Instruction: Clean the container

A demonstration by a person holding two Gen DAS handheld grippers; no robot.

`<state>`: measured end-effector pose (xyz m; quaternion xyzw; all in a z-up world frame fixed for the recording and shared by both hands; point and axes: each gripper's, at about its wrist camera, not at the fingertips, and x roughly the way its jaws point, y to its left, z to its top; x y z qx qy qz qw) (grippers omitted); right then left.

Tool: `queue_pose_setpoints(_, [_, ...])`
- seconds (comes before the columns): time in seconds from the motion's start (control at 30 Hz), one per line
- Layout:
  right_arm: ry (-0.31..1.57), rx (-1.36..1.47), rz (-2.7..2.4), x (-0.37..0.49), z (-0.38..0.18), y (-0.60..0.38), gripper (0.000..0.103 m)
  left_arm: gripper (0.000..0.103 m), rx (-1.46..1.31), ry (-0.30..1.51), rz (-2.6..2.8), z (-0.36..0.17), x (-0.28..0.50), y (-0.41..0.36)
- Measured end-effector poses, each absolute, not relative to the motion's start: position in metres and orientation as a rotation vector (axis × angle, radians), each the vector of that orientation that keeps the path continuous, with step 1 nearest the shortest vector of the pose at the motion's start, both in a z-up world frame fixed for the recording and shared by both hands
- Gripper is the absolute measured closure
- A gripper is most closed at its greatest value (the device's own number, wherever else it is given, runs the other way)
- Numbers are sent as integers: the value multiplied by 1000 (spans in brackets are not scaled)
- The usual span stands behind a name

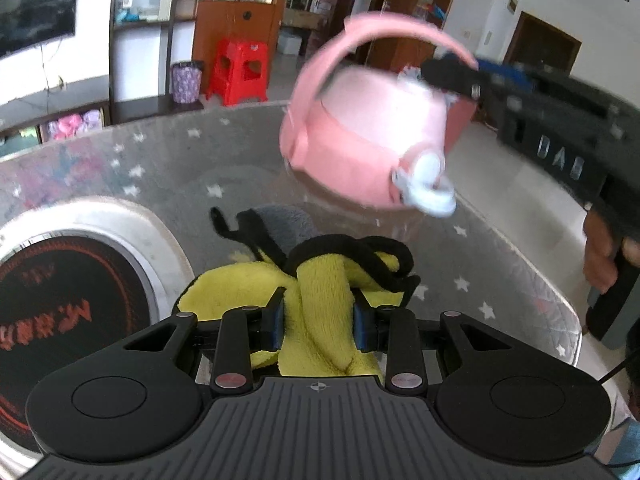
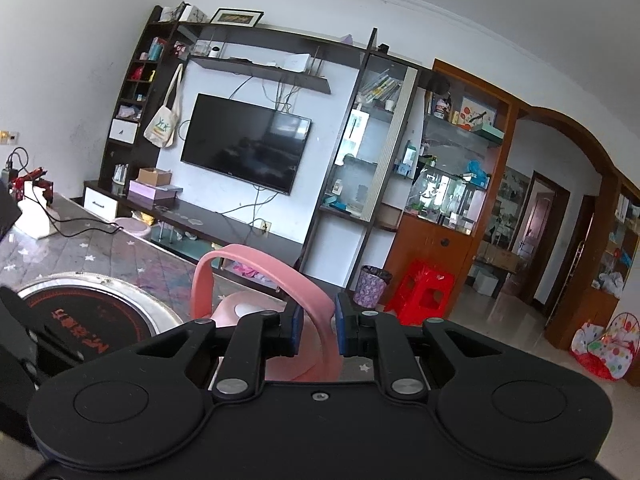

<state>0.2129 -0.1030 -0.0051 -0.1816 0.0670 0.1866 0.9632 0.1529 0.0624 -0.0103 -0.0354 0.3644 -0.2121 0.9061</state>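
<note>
A pink container (image 1: 360, 136) with a curved pink handle (image 1: 384, 30) and a pale blue clasp hangs tilted above the table. My right gripper (image 1: 452, 74) is shut on that handle at its upper right. In the right wrist view the handle (image 2: 316, 300) passes between the blue pads of the right gripper (image 2: 317, 330), and the container body (image 2: 236, 308) sits below and to the left. My left gripper (image 1: 319, 320) is shut on a yellow cloth with black trim (image 1: 320, 280), held low in front of the container.
The table (image 1: 160, 168) has a grey star-patterned cover. A round induction cooktop (image 1: 68, 300) with a metal rim is set into it at left. A person's hand (image 1: 600, 256) holds the right gripper's grip. A red stool (image 2: 424, 292) and a shelving unit stand beyond the table.
</note>
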Motion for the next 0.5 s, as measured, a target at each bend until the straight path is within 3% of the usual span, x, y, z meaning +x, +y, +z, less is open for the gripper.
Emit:
queue_pose_setpoints(0.2, [130,-396,374,212,-2,-104,85,71,-44,703,-427,13,156,72])
queue_pose_setpoints(0.3, [125,-402,367,213,0,-105,73,71,-33,709,-449,14,163,73])
queue_pose_setpoints(0.5, [115,-424,364,212,0,-108,73,71,-34,715,-467,10,166,73])
